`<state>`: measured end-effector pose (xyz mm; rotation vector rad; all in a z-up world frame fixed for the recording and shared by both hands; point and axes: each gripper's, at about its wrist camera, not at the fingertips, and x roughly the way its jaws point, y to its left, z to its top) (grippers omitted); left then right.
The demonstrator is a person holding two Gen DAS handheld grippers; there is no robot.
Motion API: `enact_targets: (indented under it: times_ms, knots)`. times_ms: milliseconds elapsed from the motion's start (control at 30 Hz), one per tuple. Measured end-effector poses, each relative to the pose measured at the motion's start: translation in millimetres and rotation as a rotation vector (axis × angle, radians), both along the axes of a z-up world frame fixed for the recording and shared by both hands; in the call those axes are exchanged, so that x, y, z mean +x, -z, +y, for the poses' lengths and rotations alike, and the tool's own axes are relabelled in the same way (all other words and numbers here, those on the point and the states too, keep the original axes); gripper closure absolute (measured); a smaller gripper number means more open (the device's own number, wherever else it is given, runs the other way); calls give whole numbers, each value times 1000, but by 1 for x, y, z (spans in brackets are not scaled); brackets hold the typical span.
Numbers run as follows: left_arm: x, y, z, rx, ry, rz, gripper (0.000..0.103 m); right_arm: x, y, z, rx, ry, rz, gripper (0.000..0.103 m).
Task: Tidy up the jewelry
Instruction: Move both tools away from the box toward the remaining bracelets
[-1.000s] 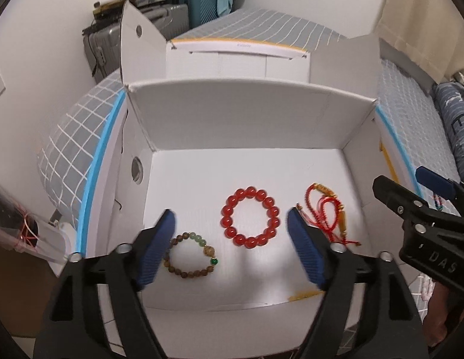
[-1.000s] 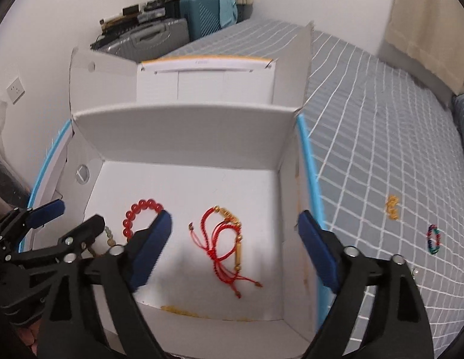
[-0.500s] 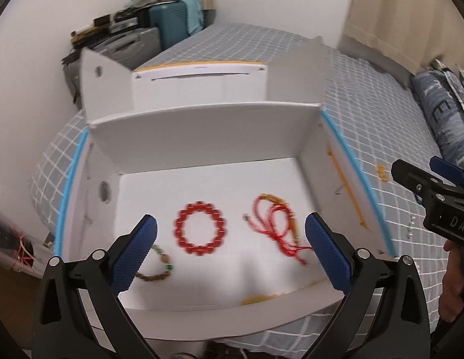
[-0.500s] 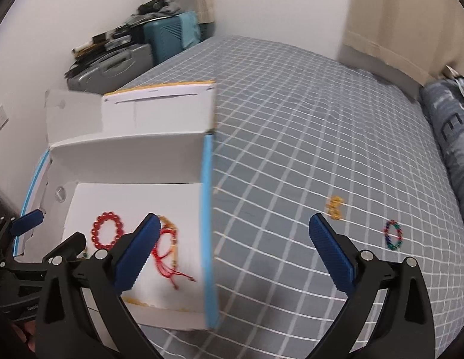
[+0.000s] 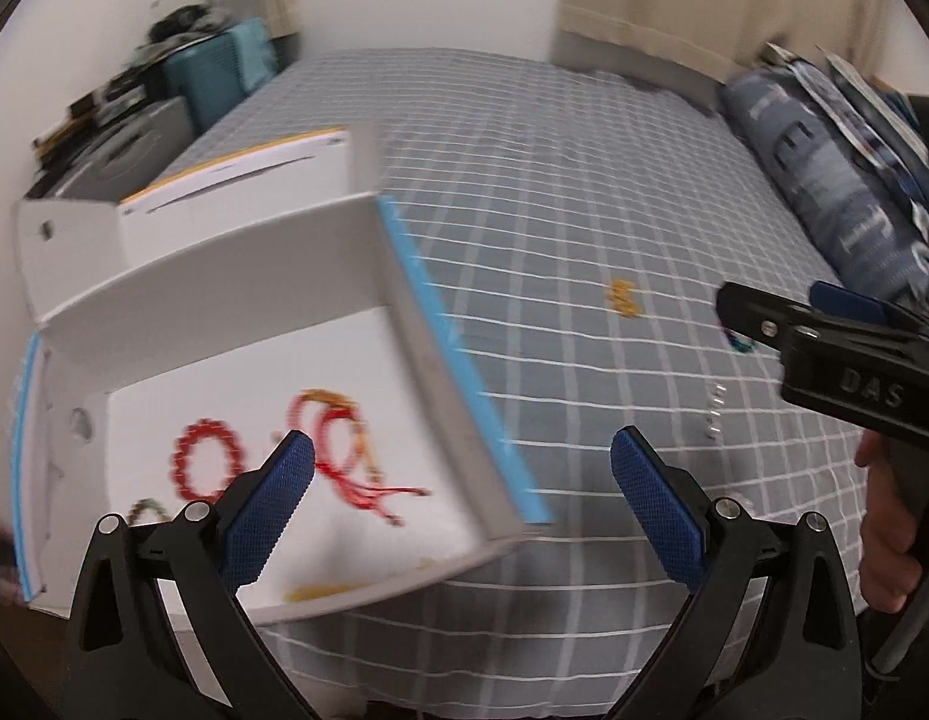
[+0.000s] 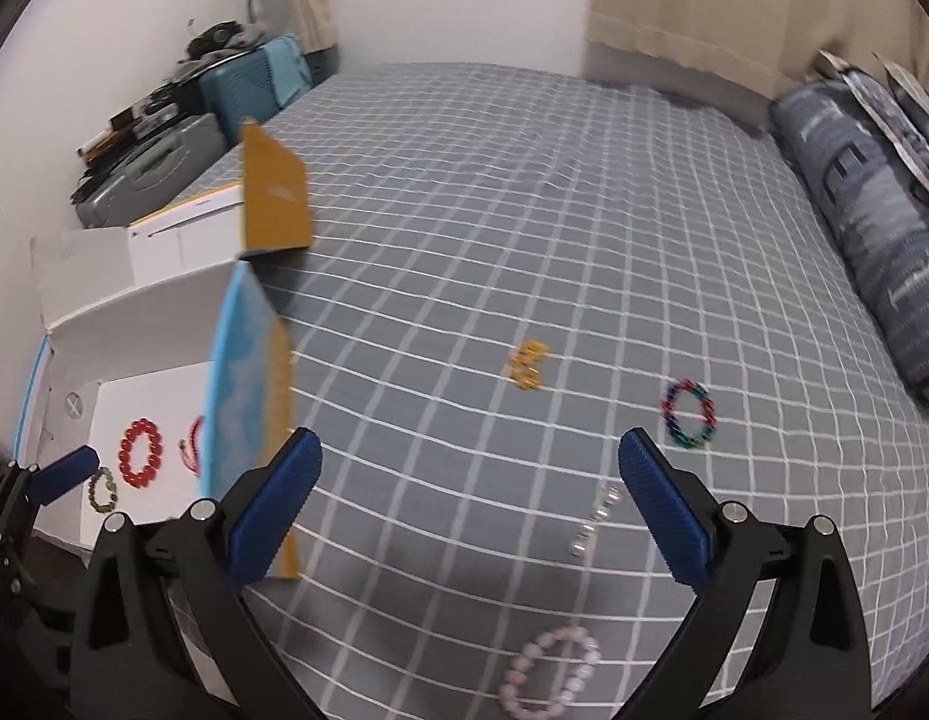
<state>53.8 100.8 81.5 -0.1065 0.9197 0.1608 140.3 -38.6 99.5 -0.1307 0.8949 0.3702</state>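
Both grippers have swung rightward off the box (image 6: 134,312) onto the bedspread (image 6: 494,210). Your right gripper (image 6: 464,486) hovers with jaws wide apart and empty; the left gripper (image 5: 461,492) is likewise spread, straddling the box's blue edge. Loose pieces lie ahead of your right gripper: silver chain (image 6: 596,519) just inside its right finger, long axis running away from you; pink bracelet (image 6: 551,681) nearest, below; multicolour bracelet (image 6: 691,414) and gold piece (image 6: 527,365) beyond. Red bracelet (image 6: 141,452) already lies in the box. Nothing obstructs; the right arm is nearer.
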Motion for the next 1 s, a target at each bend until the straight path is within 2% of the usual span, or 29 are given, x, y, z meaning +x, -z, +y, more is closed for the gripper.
enact_targets:
  times_ms: [267,500,733,1000]
  knots:
    - [12,25,-67,-21,117,39,6,15,29,-51,-6,56,78,8]
    - [16,67,-110,-38,181,85,6,29,68,-75,-7,81,153,8]
    - [14,105,-132,-51,211,122,6,46,113,-89,-14,108,233,20]
    - [14,134,-146,-17,212,154,7,61,141,-88,-15,119,284,32]
